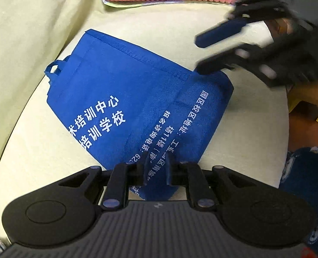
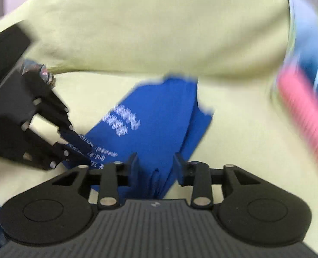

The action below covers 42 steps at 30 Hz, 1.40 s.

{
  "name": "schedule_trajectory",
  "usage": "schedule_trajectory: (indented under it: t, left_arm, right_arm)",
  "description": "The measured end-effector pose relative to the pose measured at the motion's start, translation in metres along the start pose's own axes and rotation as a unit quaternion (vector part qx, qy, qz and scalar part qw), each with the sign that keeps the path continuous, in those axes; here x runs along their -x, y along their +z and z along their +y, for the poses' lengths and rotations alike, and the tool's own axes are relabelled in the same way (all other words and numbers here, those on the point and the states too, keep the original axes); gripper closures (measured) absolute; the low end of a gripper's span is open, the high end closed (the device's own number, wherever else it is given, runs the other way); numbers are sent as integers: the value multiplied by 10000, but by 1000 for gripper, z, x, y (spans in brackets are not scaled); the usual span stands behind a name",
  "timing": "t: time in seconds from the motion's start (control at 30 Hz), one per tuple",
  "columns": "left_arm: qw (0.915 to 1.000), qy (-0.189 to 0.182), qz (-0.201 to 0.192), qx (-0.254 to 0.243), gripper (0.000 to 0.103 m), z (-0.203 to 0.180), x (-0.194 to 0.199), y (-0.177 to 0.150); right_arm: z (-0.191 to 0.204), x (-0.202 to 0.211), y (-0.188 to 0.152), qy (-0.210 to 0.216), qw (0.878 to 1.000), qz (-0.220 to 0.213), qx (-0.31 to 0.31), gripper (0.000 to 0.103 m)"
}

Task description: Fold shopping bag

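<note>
Fabric of the blue shopping bag (image 1: 137, 99) lies on a pale yellow-green cushion (image 1: 30, 43), already folded smaller, its printed side up and a handle loop (image 1: 54, 68) poking out at its far edge. Your left gripper (image 1: 156, 167) is clamped on the bag's near corner. Your right gripper (image 2: 155, 165), jaws parted, straddles another bag edge without pinching it. Judging by this, at least one fold remains.

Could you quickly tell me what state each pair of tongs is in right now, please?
Left tongs: shut on the blue shopping bag near edge.
Right tongs: open, fingers astride the bag's corner, not clamped.
</note>
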<state>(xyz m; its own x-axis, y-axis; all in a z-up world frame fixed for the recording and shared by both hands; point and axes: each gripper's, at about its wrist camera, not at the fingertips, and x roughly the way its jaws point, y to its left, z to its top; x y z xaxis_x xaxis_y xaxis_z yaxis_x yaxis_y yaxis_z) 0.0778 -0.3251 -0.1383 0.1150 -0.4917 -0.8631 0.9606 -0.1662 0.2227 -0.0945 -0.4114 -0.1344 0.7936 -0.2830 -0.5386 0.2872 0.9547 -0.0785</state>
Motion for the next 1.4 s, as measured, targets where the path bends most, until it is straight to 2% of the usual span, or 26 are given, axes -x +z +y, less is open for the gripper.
schedule_trajectory:
  t: [0.03,0.07,0.13,0.2,0.37,0.47,0.6,0.7,0.73,0.83,0.93,1.07,1.1,1.13,1.2,1.33,1.37,1.4]
  left_arm:
    - [10000,15,-7,15,88,0,0,-1]
    - [10000,35,-10,20,88,0,0,-1]
    - [10000,71,-27,42,88,-1,1,-1]
    - [9999,117,-85,92,88,-1,2,-4]
    - [9994,224,-271,23,88,-4,2,-9]
    - [9966,591,-352,-452,87,-19,8,-13]
    - [9877,965,-525,-1114,76,-40,30,-27]
    - [9765,1206,-474,-1724,75,-56,36,-37]
    - [9699,1314,-385,-2016,71,-63,34,-40]
    - [9494,1661,-165,-2659,71,-73,17,-45]
    - [9349,1874,-45,-3013,64,-76,-1,-46]
    - [9164,2095,-193,-3404,61,-72,-17,-50]
    - [9156,2054,-216,-3450,63,-69,-20,-51]
    - [9190,1942,-203,-3425,68,-66,-20,-50]
    - [9314,1628,-107,-3253,70,-57,-16,-43]
    - [9414,1127,113,-3177,71,-39,-9,-33]
    - [9430,1050,120,-3157,71,-36,-8,-31]
    - [9441,994,122,-3140,71,-33,-7,-31]
  right_arm:
    - [13,5,-3,-67,9992,-157,367,94]
    - [24,8,-7,-125,9973,-240,689,96]
    - [37,-3,-14,-209,9941,-32,1065,102]
    - [34,-23,-22,-283,9947,331,935,103]
    - [21,-33,-20,-110,9949,510,862,103]
    - [13,-37,-12,46,9954,648,701,103]
    - [1,-41,-8,202,9958,757,481,103]
    - [-11,-44,-5,368,9955,850,223,103]
    - [-15,-45,-4,432,9951,877,157,103]
    - [-26,-48,-2,593,9937,951,43,103]
    - [-31,-48,-2,722,9923,1001,-45,103]
    - [-29,-48,-9,820,9914,1009,-173,103]
    - [-27,-46,-11,825,9914,999,-154,103]
    - [-26,-46,-12,828,9916,983,-136,103]
    - [-24,-46,-13,827,9925,900,-43,103]
    - [-14,-30,-15,609,9944,464,725,102]
    - [-11,-23,-17,517,9930,325,1013,98]
    - [-8,-15,-20,462,9897,156,1348,83]
